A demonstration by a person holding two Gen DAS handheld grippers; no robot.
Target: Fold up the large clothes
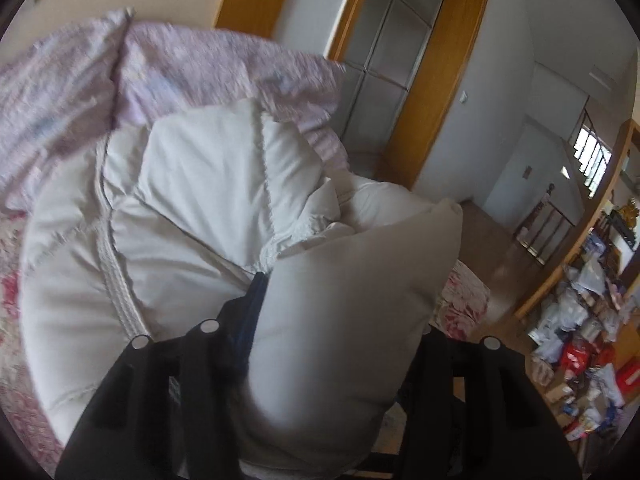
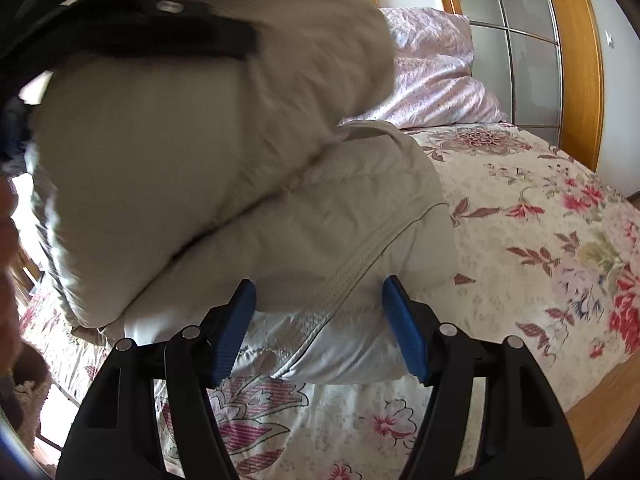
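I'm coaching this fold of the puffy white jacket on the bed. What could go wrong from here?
The left gripper pinches a thick lifted flap of the white jacket; the slick padding may slip out. The right gripper is open around the lower edge without clamping it, so the bottom layer might drag across the floral bedspread.

Obstacle: puffy cream jacket [image 2: 248,184] bulging over the bed's [image 2: 532,248] near edge, filling the right gripper's [image 2: 320,328] spread jaws. Lilac pillows [image 2: 436,80] blocking the head end. Floral bedspread lying bare toward the right edge.
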